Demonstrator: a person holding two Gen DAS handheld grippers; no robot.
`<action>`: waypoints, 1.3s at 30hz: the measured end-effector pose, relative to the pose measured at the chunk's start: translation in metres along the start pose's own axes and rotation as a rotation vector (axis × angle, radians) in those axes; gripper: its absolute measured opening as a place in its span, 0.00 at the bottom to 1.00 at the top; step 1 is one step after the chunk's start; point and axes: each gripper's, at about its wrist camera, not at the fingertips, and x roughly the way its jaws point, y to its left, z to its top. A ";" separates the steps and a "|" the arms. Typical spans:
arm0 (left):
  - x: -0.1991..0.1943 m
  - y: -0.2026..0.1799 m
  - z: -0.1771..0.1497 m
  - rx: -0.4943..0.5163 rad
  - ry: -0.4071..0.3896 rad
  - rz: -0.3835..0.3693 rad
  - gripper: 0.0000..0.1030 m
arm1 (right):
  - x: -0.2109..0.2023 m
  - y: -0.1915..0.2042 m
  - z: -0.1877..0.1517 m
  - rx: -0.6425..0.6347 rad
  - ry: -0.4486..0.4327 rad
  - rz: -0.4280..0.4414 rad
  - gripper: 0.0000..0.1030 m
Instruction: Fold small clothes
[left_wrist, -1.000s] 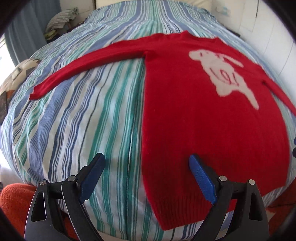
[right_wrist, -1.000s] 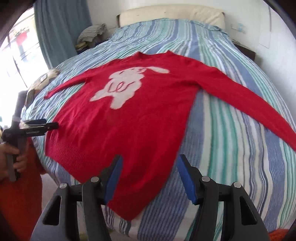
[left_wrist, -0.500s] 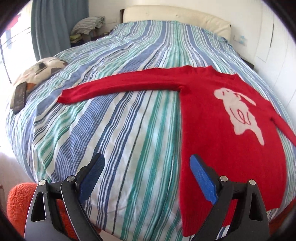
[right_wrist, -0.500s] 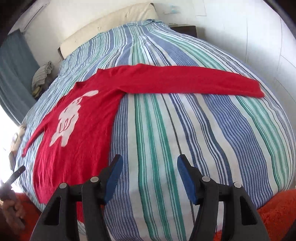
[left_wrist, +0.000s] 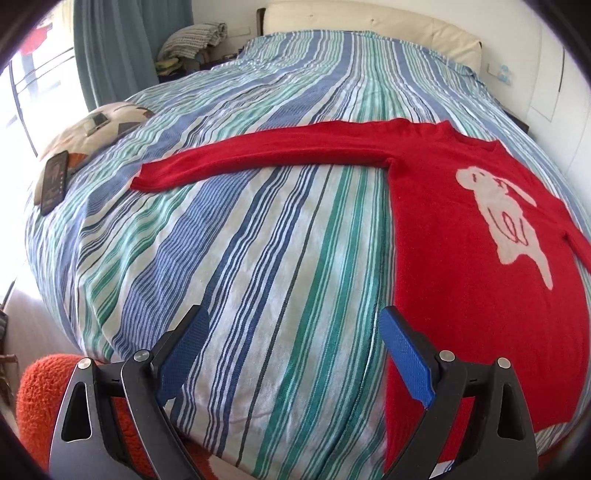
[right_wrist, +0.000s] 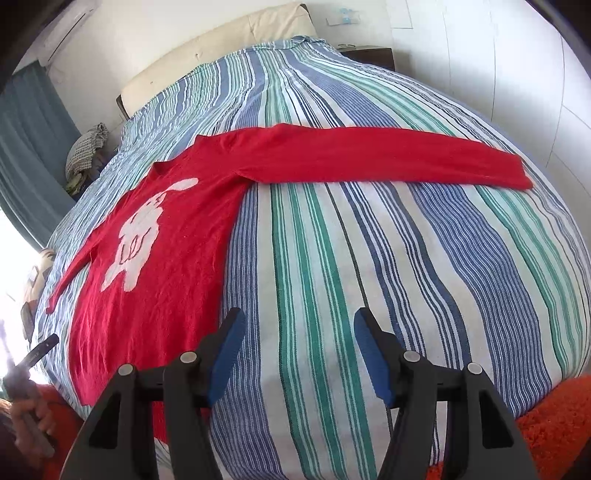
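While the sweater (left_wrist: 480, 240) lies flat and face up across the bed (left_wrist: 258, 258), nothing is gripped yet.

Both sleeves stretch toward the bed's side edges, the hem near the foot edge. The left claw (left_wrist: 291, 354) hangs wide over bare bedding beside the hem; the right claw (right_wrist: 299, 354) stands half open and empty, likewise. Likely first fold: each claw pinches a cuff (right_wrist: 517, 177) low, taking the knit only, not the bedding, then carries its sleeve straight across the chest.
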 end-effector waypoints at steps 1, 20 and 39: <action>0.000 0.001 0.000 -0.001 0.001 0.002 0.92 | 0.000 -0.002 0.000 0.009 0.000 0.001 0.59; 0.001 0.015 0.002 -0.051 0.012 0.017 0.92 | 0.000 -0.005 0.000 0.025 0.001 0.005 0.59; 0.008 0.031 0.006 -0.118 0.029 0.019 0.92 | -0.071 -0.148 0.128 0.425 -0.272 0.096 0.59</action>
